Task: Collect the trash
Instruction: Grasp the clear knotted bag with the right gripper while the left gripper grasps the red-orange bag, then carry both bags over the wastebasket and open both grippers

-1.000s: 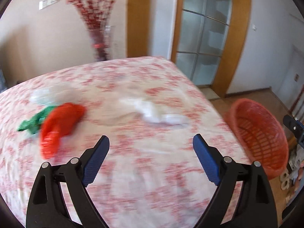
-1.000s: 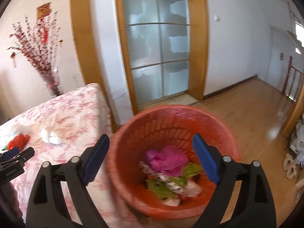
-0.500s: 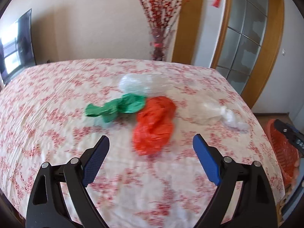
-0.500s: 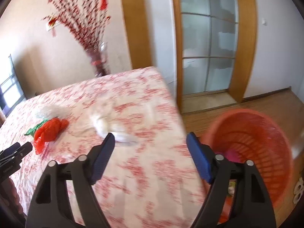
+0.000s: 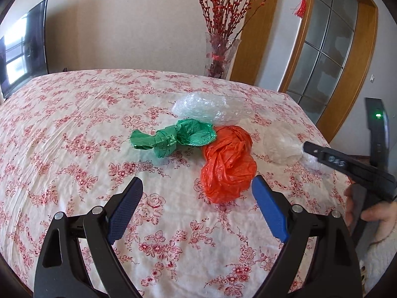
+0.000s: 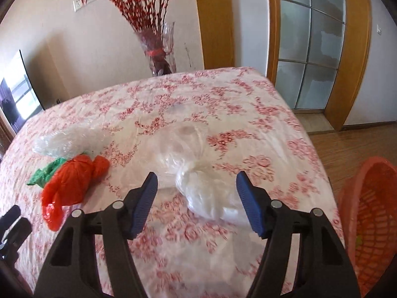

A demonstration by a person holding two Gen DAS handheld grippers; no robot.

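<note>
Clear plastic bag lying between closing right gripper pads, not yet pinched; left gripper wide open before orange bag; next, probably pinching and lifting toward red basket

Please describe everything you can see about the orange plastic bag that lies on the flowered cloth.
The orange plastic bag is thin, glossy film, crumpled into a loose, wrinkled bundle, wider at the near end. It lies flat on the flowered cloth, near the middle. Its far end touches the knotted green bag, and the clear bubble wrap lies just behind. No gripper touches it: the left gripper hovers open just in front of it, jaws apart and empty.
</note>
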